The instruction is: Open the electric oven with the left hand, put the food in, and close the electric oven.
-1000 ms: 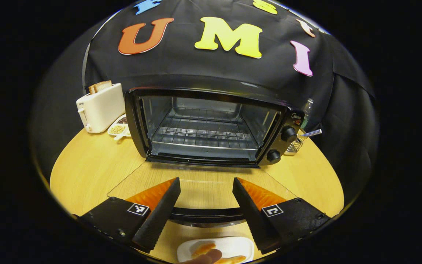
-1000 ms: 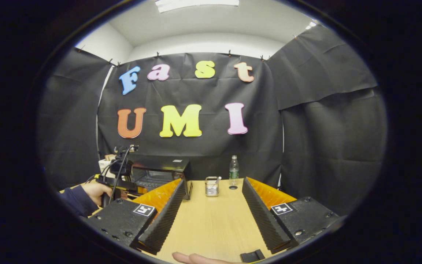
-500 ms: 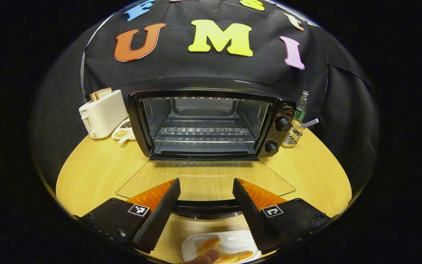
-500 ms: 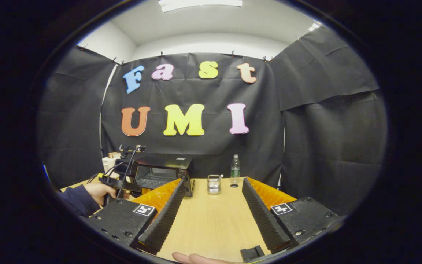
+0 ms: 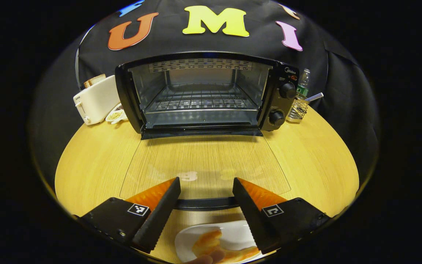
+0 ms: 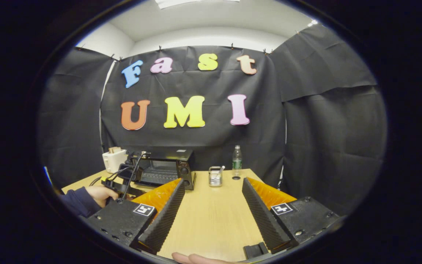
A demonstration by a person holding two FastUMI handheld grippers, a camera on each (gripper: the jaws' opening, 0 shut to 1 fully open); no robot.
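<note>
Glass oven door [image 5: 203, 165] down, plated food [image 5: 211, 242] near left gripper [image 5: 205, 200]

Electric oven [image 5: 203, 91]: black, boxy, far centre of wooden table, two knobs on right panel, wire rack inside, cavity empty. Glass door [image 5: 203, 165] fully open, lying flat toward near side, black handle [image 5: 205, 203] at near edge. Food [image 5: 207, 240]: orange-golden pieces on white plate [image 5: 236, 236], near edge, just in front of door handle.
</note>
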